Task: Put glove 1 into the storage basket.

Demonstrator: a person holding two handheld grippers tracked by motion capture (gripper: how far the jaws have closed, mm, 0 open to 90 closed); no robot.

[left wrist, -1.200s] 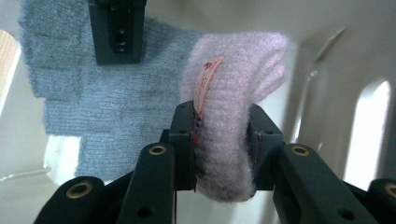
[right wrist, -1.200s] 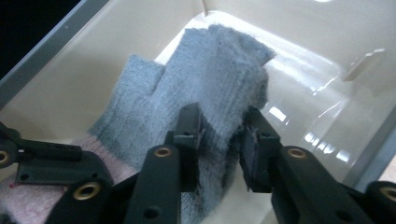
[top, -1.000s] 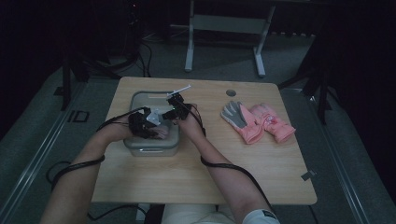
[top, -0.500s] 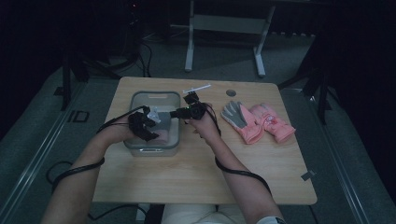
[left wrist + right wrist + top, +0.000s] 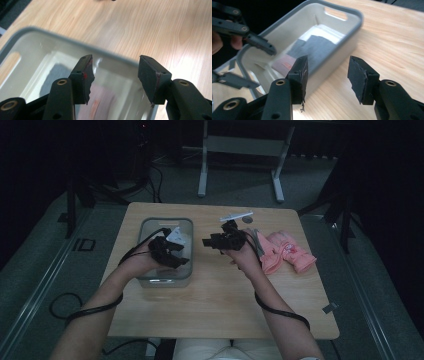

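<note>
Fingers (image 5: pixel 85 75) of the left gripper (image 5: pixel 165 251) are released, just opened wider, with nothing between them; they hang over the grey bin (image 5: pixel 150 225), where a grey and pink glove (image 5: pixel 317 46) lies on the bottom; fingers (image 5: pixel 362 77) of the right gripper (image 5: pixel 225 239) are released too, also just opened, empty, over the tabletop (image 5: pixel 210 295) beside the bin; pink gloves (image 5: pixel 287 251) lie further right on the tabletop.

The wooden table (image 5: pixel 210 305) bears a grey bin (image 5: pixel 150 227) and pink gloves (image 5: pixel 287 250).
</note>
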